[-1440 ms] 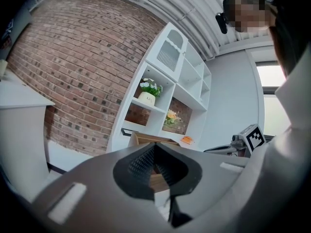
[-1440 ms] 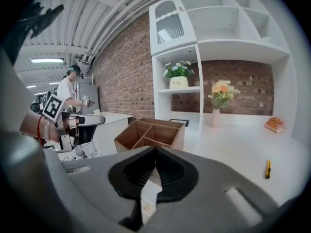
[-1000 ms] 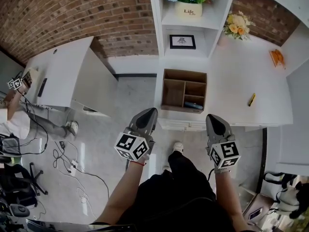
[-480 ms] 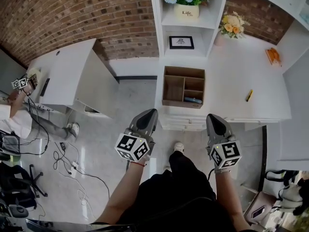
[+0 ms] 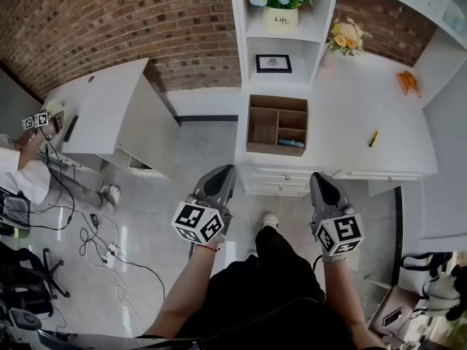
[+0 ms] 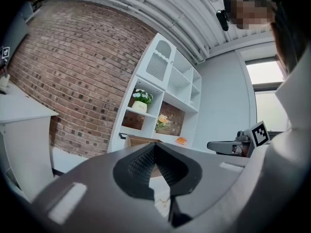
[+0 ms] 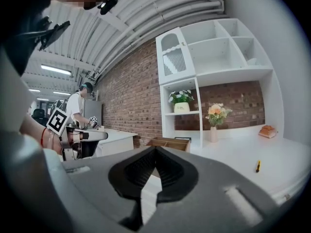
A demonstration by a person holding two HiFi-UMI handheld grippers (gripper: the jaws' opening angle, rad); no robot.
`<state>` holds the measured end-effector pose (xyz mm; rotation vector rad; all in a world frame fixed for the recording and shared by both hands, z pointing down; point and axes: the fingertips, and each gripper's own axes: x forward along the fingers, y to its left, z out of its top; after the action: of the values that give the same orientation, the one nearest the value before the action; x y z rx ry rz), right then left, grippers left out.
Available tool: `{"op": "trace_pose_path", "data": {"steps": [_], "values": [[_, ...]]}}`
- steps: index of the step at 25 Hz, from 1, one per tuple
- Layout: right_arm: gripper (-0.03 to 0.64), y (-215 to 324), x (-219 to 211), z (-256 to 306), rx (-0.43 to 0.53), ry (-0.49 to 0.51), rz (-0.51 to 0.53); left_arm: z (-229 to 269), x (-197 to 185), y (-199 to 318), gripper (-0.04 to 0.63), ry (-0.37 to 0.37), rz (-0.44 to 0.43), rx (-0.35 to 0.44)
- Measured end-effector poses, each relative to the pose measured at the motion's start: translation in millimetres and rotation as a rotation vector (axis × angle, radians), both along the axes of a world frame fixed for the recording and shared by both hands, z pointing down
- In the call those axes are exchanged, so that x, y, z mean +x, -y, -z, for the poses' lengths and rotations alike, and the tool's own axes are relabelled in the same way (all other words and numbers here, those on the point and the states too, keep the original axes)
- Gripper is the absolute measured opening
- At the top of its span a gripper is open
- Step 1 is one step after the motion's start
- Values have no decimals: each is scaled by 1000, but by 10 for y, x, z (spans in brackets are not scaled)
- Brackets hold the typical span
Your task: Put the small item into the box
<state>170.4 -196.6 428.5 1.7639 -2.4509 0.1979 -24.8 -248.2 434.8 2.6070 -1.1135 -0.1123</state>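
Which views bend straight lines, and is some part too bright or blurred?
Head view: the white shelf unit bows mildly; light even, detail sharp. Left gripper view: strong fisheye, dark corners, the window overexposed. Right gripper view: same fisheye, the ceiling lamp glares slightly.

The box (image 5: pixel 263 126) is brown wood with an open top, split into one long compartment on the left and smaller ones on the right, and it sits near the front edge of the white counter (image 5: pixel 343 100). The small item (image 5: pixel 373 138), a slim yellow stick, lies flat on the same counter, well off to the box's right.
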Motion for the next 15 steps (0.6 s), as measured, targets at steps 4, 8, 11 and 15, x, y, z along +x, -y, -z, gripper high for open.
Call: {"op": "trace_pose_path", "data": {"steps": [4, 8, 11, 15], "values": [[3, -139, -20, 56, 26, 3, -1, 11, 14, -145, 2, -1, -15, 4], [3, -269, -60, 93, 48, 5, -4, 26, -16, -264, 2, -2, -19, 10], [3, -366, -85, 115, 62, 2, -9, 41, -60, -342, 2, -2, -18, 18], [2, -483, -127, 150, 77, 1, -10, 61, -107, -453, 2, -2, -15, 28]]}}
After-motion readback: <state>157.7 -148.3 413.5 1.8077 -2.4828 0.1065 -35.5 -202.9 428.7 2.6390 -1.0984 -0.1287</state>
